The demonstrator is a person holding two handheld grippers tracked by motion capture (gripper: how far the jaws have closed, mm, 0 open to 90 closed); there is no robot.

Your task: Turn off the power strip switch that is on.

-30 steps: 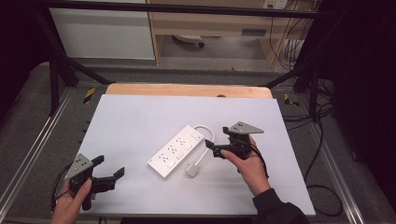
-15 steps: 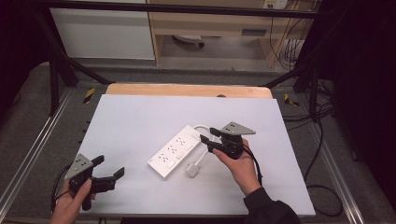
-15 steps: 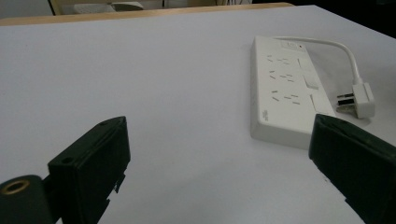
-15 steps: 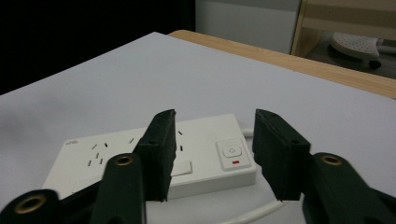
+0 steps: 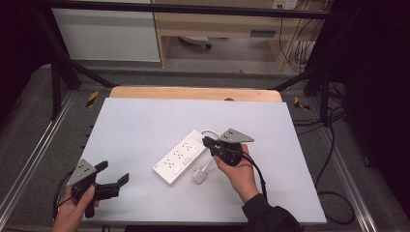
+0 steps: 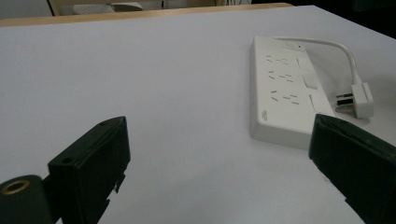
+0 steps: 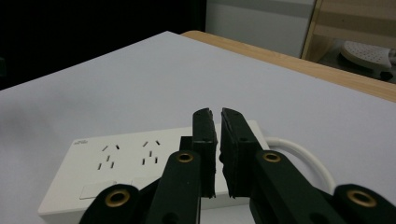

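Observation:
A white power strip (image 5: 183, 155) lies diagonally near the middle of the white table top, with its short cable looping round to a white plug (image 5: 198, 175) beside it. My right gripper (image 5: 206, 141) hovers at the strip's far right end, pointing left. Its jaws have just been closing and now stand shut with nothing between them. In the right gripper view the gripper (image 7: 218, 114) hangs just over the strip (image 7: 116, 172). My left gripper (image 5: 113, 172) stays open near the front left corner. In the left gripper view it (image 6: 219, 123) faces the strip (image 6: 285, 88) and plug (image 6: 359, 100).
The white sheet (image 5: 145, 121) covers a wooden table whose bare edge (image 5: 193, 93) shows at the back. Metal frame rails run along both sides. Shelving and cables stand beyond the table on the floor.
My right gripper has shifted left toward the strip's end and its jaws have gone from wide open to shut. The left gripper has not moved.

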